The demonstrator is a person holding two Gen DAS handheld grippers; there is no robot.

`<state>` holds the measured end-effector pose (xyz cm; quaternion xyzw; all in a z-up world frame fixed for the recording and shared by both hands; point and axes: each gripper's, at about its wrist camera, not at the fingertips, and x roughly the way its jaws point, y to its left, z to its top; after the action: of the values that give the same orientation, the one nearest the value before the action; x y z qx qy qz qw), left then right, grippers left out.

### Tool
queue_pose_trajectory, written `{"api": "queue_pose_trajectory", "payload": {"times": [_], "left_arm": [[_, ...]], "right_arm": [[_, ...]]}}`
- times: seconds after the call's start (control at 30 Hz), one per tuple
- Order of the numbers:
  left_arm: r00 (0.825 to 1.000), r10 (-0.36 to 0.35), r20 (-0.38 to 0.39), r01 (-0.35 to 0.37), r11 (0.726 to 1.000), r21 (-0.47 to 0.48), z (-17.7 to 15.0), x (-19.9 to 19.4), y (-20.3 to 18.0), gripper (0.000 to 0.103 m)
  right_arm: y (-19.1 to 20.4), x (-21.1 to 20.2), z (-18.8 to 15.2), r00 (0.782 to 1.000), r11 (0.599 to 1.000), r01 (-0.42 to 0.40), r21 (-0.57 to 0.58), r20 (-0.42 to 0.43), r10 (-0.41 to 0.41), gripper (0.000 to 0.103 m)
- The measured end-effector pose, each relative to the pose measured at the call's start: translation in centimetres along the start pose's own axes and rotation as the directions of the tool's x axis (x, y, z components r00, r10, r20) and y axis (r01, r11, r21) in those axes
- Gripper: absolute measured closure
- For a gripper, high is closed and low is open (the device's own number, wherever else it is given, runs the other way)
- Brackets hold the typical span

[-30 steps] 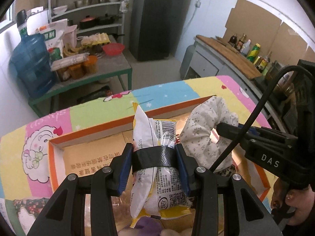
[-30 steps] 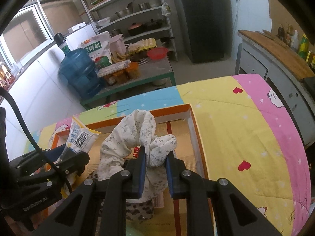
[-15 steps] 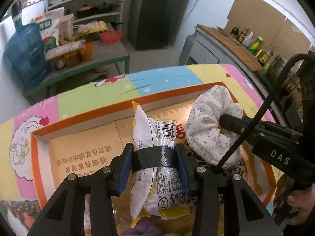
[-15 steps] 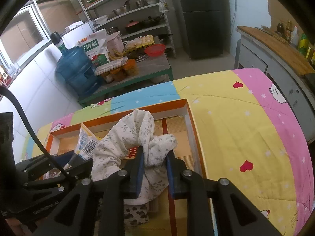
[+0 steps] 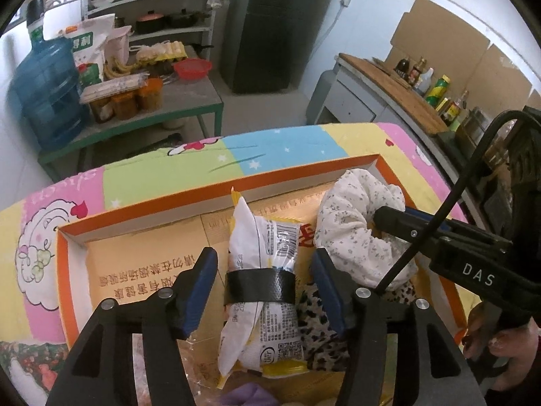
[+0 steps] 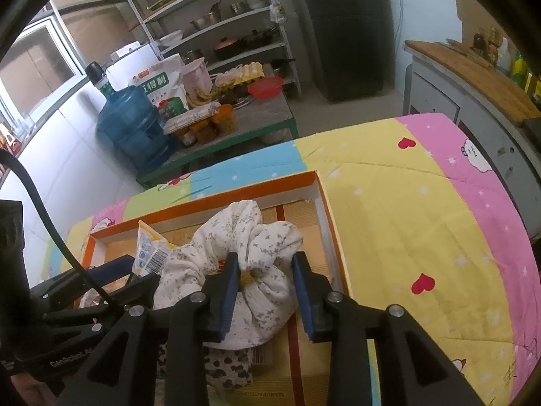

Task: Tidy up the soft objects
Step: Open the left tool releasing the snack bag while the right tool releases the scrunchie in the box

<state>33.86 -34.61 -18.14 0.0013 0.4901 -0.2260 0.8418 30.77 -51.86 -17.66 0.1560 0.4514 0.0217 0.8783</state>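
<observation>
i'm letting go: left hand-held gripper [image 5: 263, 291] opening off the taped snack pack [image 5: 262, 284], right hand-held gripper [image 6: 265, 291] opening off the floral cloth [image 6: 250, 253], both resting in the orange box [image 5: 236, 191].

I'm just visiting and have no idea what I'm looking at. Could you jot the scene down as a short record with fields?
Setting: a kitchen; an orange-rimmed cardboard box on a cartoon-print quilt.
Left gripper: jaws opening, pads clear of the snack packet, which lies between them in the box.
Packet detail: a black band around its middle.
Right gripper: jaws opening around the floral white cloth bundle, which sits in the box.
Under the bundle: a leopard-print cloth.
Person: a hand on the right gripper's handle.
</observation>
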Motion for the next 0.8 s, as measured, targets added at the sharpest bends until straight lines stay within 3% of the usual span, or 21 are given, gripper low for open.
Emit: {"api": "queue_pose_trajectory", "payload": {"times": [0.27,0.33,0.4,0.5,0.8], "left_arm": [[0.999,0.003,0.037,-0.003,1.0,0.004,0.4,-1.4,-0.1,0.043],[0.999,0.001,0.044,-0.001,1.0,0.003,0.3,-1.8,-0.1,0.042],[0.999,0.0,0.048,0.0,1.0,0.004,0.3,-2.0,-0.1,0.041],[0.998,-0.004,0.057,0.004,1.0,0.005,0.3,-2.5,-0.1,0.04],[0.997,-0.005,0.083,0.003,1.0,0.021,0.0,-3.9,-0.5,0.04]], "right_arm": [[0.0,-1.2,0.0,1.0,1.0,0.002,0.009,0.023,-0.002,0.068],[0.0,-1.5,0.0,1.0,1.0,-0.004,0.017,0.028,0.004,0.043],[-0.1,-1.7,0.1,0.999,0.999,-0.025,0.032,0.022,0.024,0.03],[-0.5,-1.7,0.1,0.998,0.996,-0.061,0.063,0.003,0.061,0.029],[-0.1,-3.4,-0.8,0.999,0.999,-0.025,0.038,0.032,0.024,0.029]]}}
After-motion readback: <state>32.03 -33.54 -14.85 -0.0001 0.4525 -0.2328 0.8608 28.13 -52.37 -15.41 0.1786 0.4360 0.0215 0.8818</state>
